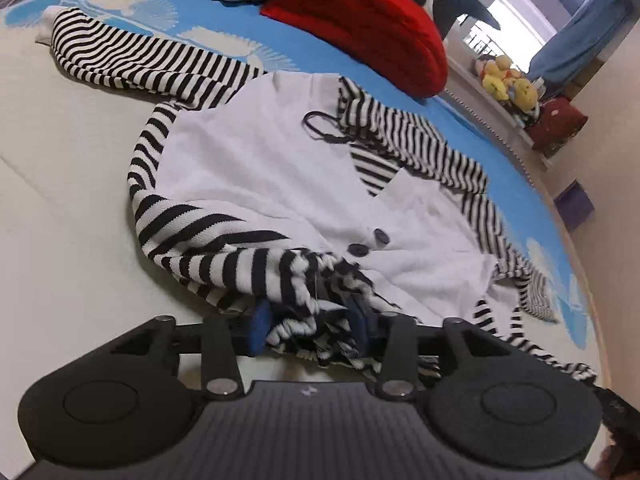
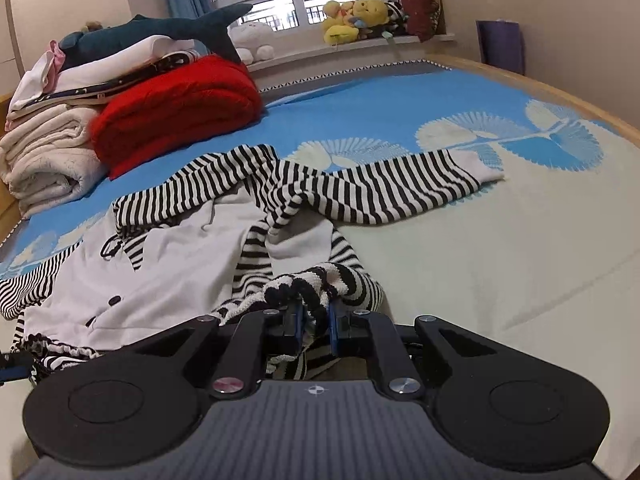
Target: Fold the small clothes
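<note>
Both tongs sit low over the bed [image 2: 520, 240]; the left tongs [image 1: 310, 320] clamp the striped cardigan's [image 1: 260, 176] bunched hem. The right tongs [image 2: 316, 320] pinch its striped edge.

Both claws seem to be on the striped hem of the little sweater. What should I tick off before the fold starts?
1. Right claw pinching striped sweater: ok, fabric bunched between the fingers.
2. Left claw gripping the hem: ok, fabric between the blue pads.
3. Sweater flat: not ok, the body is wrinkled.
4. Far sleeve laid out: ok, stretched across the bed.
5. Red blanket apart from the sweater: ok.
</note>
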Demonstrator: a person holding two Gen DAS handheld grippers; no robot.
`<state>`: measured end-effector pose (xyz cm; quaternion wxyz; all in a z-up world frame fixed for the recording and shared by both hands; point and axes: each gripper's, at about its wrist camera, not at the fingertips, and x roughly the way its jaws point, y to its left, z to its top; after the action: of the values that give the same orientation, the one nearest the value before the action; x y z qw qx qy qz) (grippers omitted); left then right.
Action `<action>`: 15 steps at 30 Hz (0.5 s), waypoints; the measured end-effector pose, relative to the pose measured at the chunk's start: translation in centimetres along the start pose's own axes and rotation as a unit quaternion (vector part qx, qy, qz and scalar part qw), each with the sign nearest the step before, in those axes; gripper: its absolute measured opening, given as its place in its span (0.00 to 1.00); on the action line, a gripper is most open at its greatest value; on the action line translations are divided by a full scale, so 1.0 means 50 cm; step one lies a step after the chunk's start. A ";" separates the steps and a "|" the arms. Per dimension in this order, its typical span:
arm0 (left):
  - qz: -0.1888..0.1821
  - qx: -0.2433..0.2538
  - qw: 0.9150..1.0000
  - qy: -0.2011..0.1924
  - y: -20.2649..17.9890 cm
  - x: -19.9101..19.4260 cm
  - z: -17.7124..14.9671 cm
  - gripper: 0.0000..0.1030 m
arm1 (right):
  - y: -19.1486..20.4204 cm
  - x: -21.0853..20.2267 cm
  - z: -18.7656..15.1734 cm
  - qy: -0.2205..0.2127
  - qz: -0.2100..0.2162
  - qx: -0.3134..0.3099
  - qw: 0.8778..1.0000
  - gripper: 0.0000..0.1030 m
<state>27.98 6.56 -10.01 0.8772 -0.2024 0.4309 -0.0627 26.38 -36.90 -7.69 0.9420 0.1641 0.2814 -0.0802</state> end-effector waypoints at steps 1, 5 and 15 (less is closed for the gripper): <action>0.011 0.006 1.000 0.005 -0.004 0.009 -0.002 0.49 | -0.001 -0.001 -0.002 0.001 0.000 0.000 1.000 0.12; 0.055 0.011 0.998 0.027 -0.008 0.054 -0.012 0.77 | -0.002 0.002 -0.010 0.008 0.001 -0.002 1.000 0.12; 0.083 0.083 0.993 0.003 -0.041 -0.104 -0.010 0.14 | -0.011 -0.025 -0.025 0.035 0.025 -0.018 0.999 0.12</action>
<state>24.52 6.01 -5.65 0.8920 -0.0919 0.4418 -0.0262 24.58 -36.90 -8.14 0.9361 0.1563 0.3117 -0.0459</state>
